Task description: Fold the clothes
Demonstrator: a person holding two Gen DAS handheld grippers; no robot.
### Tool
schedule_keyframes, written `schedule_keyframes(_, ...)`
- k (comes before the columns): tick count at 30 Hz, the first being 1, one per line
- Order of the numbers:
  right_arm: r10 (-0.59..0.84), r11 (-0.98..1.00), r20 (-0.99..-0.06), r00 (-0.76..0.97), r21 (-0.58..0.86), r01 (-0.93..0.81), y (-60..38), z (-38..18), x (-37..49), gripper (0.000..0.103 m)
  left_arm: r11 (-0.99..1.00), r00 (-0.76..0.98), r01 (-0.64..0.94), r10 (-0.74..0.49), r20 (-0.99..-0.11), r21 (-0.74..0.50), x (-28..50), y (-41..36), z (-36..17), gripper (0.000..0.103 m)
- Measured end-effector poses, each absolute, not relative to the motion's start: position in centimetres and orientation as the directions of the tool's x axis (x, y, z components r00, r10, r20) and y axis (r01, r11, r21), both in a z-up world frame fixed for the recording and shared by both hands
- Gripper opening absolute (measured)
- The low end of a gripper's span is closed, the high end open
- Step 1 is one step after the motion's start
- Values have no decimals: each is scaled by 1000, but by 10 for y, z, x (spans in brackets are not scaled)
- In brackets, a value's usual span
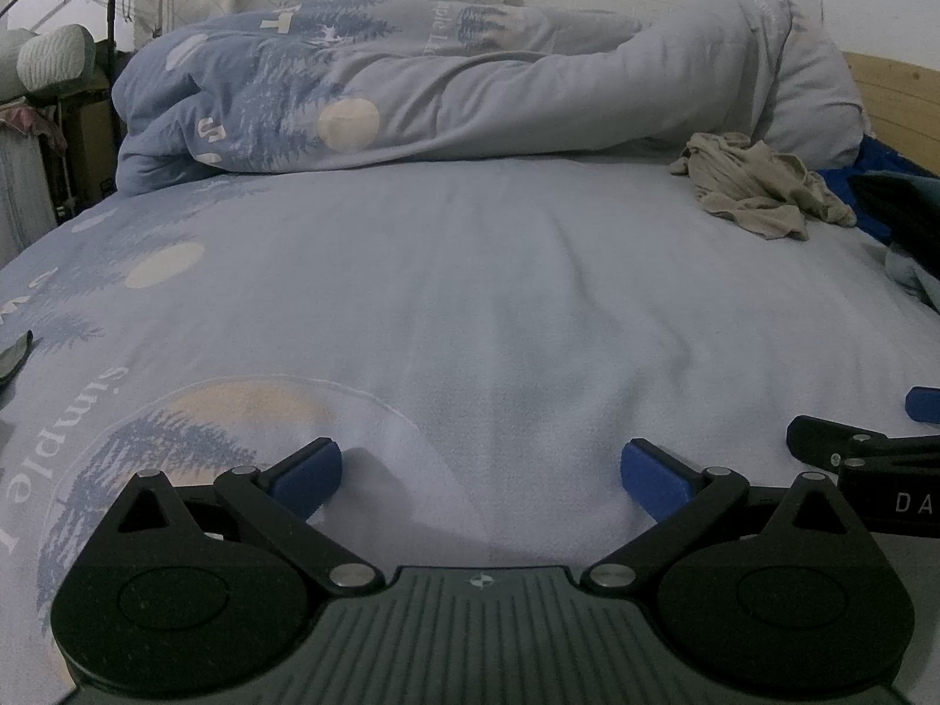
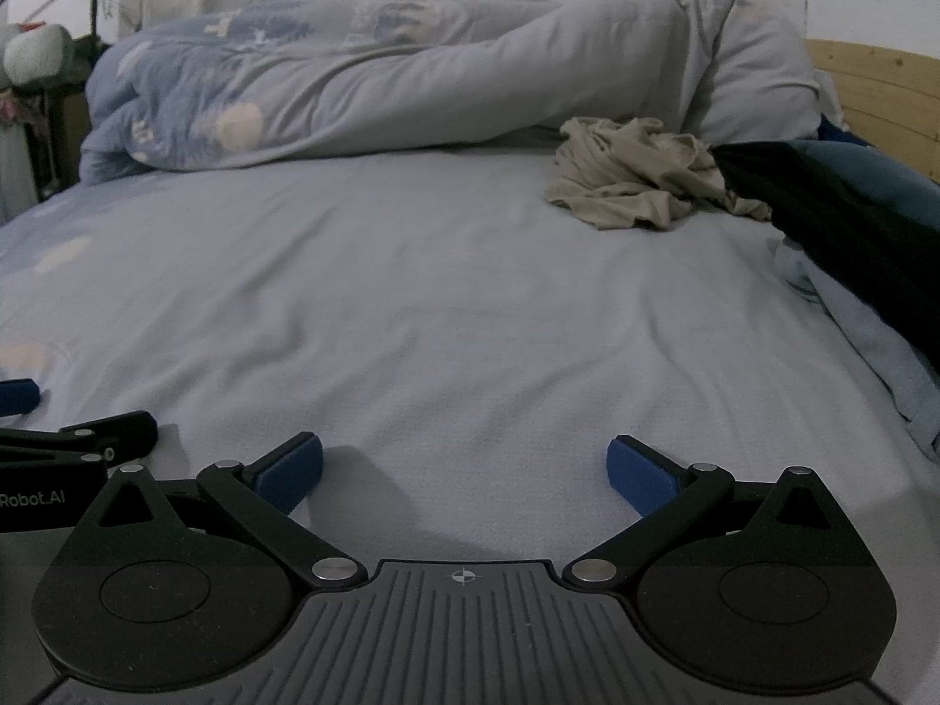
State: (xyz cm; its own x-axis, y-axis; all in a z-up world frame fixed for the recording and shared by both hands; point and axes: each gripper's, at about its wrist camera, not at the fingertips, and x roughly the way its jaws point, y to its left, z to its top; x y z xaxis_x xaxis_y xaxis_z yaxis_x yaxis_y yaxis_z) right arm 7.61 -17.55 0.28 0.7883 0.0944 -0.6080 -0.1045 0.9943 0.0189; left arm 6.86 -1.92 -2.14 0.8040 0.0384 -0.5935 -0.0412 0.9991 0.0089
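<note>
Near the foot of the bed [image 2: 411, 294], both tools rested low over the bare sheet, side by side. The left hand-held gripper [image 1: 482, 470] had its blue pads spread wide with nothing between them, and the right hand-held gripper [image 2: 464, 467] stood just as wide apart and equally empty.

No folding had begun, by the look of it; this seemed the opening step, choosing and fetching a garment. The beige garment [image 2: 640, 176] lay crumpled in a loose heap at the far right of the bed, just in front of the rolled duvet [image 2: 352, 100] and touching a dark garment [image 2: 852, 223] piled along the bed's right edge. It was well apart from both grippers.

The cloth looked thin and limp, bunched into many small folds, with no edge or sleeve plainly readable, so I cannot tell what kind of clothing it was.

The next move likely called for reaching forward and right, pinching one raised fold, then dragging the piece onto the open middle of the bed to spread it flat.
</note>
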Motion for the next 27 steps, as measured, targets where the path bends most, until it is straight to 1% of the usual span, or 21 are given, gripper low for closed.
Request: schedule_keyframes(27, 96, 994, -607, 789, 22, -104, -174, 4, 76, 103, 999, 806, -39, 33, -592, 2, 68, -18, -21, 103)
